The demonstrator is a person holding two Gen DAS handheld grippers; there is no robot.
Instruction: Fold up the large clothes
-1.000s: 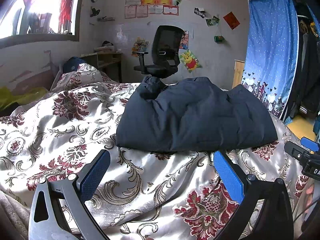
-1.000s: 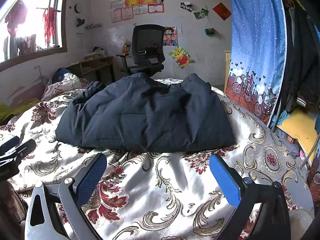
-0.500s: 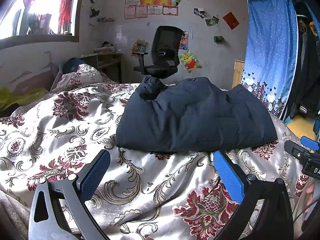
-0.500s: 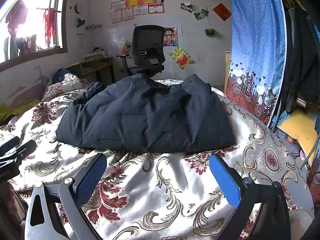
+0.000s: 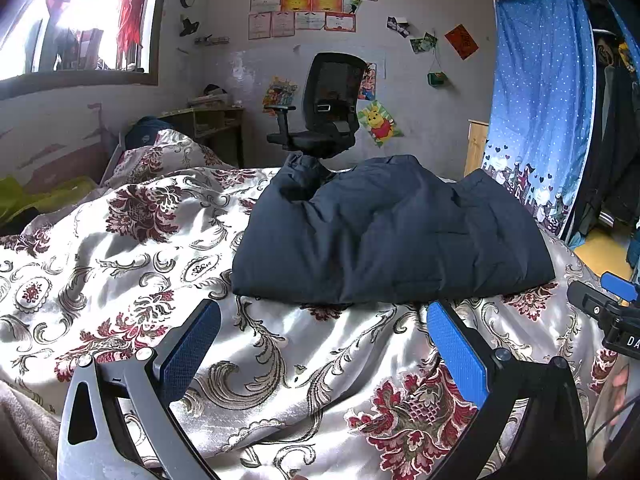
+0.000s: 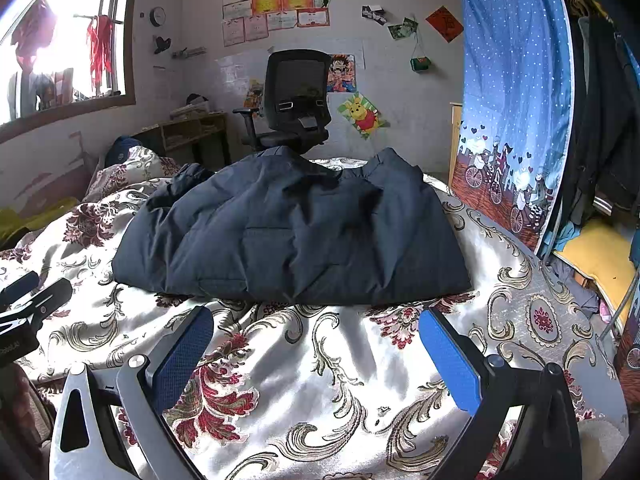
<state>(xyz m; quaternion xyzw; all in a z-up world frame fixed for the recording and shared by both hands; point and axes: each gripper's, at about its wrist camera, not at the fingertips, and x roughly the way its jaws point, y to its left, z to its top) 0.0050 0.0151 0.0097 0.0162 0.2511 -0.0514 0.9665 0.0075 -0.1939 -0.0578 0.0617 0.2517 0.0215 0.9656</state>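
A dark navy padded jacket (image 5: 392, 236) lies folded in a thick bundle on the bed's floral satin cover (image 5: 120, 264). The right wrist view shows the same jacket (image 6: 296, 236) from slightly to the right. My left gripper (image 5: 324, 320) hovers open just short of the jacket's near edge, holding nothing. Over the cover my right gripper (image 6: 316, 324) is likewise open and empty, a little back from the jacket. Each gripper shows at the side of the other's view: the right gripper (image 5: 612, 304) and the left gripper (image 6: 28, 300).
A black office chair (image 5: 324, 112) stands beyond the bed by a poster-covered wall. A blue curtain (image 5: 540, 96) and hanging clothes (image 6: 600, 112) fill the right side. A wooden desk (image 5: 212, 120) sits under the window at the far left. The bed edge drops off at the right.
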